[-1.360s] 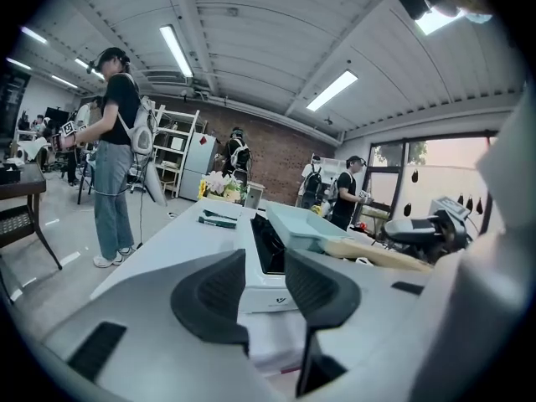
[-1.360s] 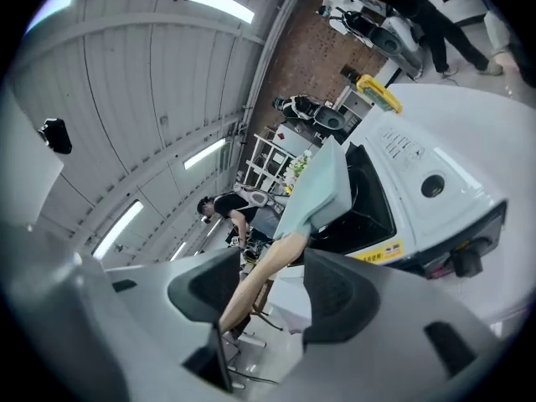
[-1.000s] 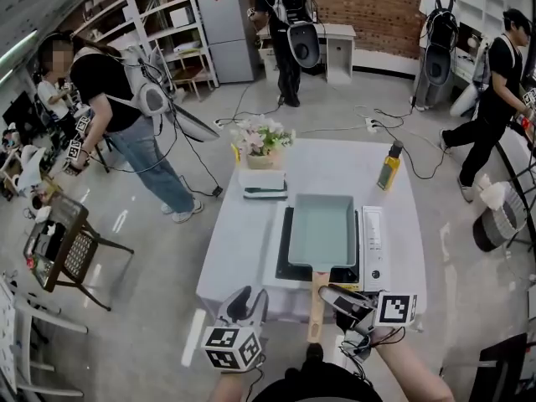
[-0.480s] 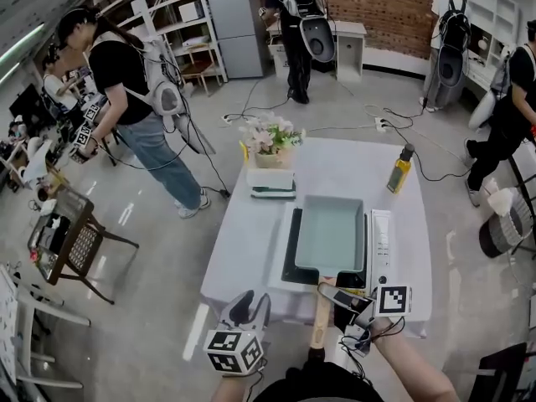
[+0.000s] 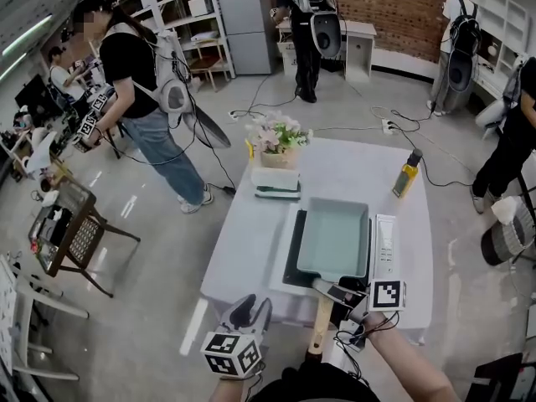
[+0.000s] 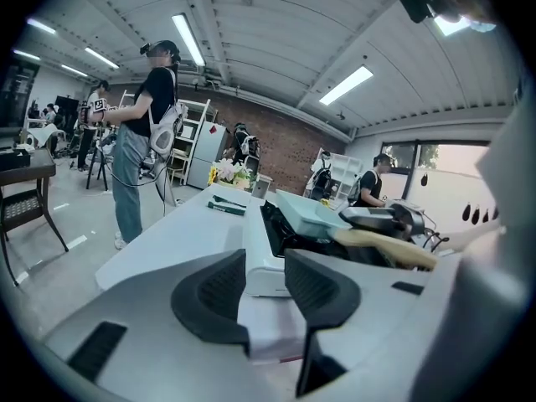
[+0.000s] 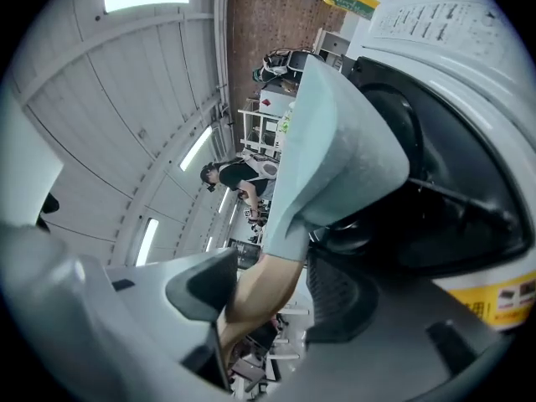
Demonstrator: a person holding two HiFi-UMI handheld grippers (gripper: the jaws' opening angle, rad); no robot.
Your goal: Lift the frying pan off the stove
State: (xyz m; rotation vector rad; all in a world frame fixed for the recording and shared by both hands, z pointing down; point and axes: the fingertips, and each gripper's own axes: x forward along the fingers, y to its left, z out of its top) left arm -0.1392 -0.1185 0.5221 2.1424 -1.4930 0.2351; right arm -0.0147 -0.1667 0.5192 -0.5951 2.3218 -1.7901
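At table edge (image 5: pixel 249 285) | right fingers (image 7: pixel 339 300) closing round pan handle (image 5: pixel 321 323) | left fingers (image 6: pixel 213 296) apart

I see my right tool (image 7: pixel 270 296) closing its jaws either side of the wooden handle (image 7: pixel 251 301) of the pale green frying pan (image 7: pixel 335 132) on the black stove (image 7: pixel 444 195).

The right gripper (image 5: pixel 333 291) is sliding forward and leftward from beside the wooden handle (image 5: pixel 319 329) to straddle it where it meets the frying pan (image 5: pixel 335 237). Its jaws are closing from their widest around that handle, which is now sitting between them with a gap showing at one pad.
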